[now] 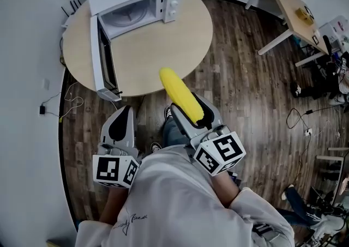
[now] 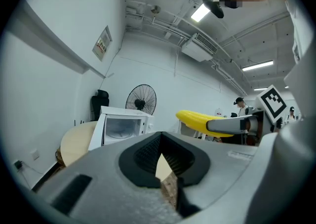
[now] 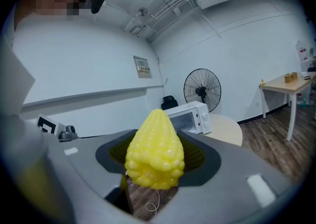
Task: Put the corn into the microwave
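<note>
A yellow corn cob (image 1: 181, 95) sticks forward out of my right gripper (image 1: 188, 109), which is shut on its rear half. The cob hangs over the near edge of the round wooden table (image 1: 163, 44). In the right gripper view the corn (image 3: 154, 149) fills the space between the pads. A white microwave (image 1: 136, 0) stands at the table's far left, its door (image 1: 103, 58) swung wide open toward me and its cavity empty. My left gripper (image 1: 126, 112) hovers short of the table's near edge, below the open door, jaws together and holding nothing. The left gripper view shows the microwave (image 2: 121, 126) ahead and the corn (image 2: 200, 120) at the right.
A second small table (image 1: 289, 6) with items on it stands at the far right. Cables and gear (image 1: 305, 115) lie on the wooden floor to the right. A standing fan (image 3: 202, 89) is behind the microwave, and a person (image 2: 240, 107) stands far back.
</note>
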`<state>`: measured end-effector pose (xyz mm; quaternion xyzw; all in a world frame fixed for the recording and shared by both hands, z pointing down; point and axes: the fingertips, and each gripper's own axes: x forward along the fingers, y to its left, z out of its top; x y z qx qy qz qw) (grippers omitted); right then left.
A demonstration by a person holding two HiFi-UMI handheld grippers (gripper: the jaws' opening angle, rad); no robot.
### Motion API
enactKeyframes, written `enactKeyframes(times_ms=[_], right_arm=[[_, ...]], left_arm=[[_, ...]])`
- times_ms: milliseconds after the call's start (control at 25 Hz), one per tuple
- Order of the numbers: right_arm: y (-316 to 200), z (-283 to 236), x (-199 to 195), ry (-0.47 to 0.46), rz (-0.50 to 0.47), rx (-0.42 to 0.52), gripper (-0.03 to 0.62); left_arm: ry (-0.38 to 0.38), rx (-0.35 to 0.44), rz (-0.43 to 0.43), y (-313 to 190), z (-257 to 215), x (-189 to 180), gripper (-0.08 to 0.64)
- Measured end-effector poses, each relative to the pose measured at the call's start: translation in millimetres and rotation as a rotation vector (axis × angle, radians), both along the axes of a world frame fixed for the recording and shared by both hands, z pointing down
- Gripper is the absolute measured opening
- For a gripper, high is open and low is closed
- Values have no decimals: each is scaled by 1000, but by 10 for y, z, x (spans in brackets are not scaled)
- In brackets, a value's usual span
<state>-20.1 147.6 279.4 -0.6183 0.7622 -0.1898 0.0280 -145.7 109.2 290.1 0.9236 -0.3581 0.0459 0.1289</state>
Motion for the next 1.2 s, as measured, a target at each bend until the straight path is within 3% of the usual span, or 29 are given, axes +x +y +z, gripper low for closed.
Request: enactKeyframes(times_ms=[600, 1200], right_arm=[[-1117, -21, 629, -22, -108, 14, 258], [-1866, 126, 1262, -46, -232, 16, 258]], left_arm=[[-13, 20, -80, -955, -68, 612, -11], [-50, 39, -184, -1596, 17, 1318, -11]])
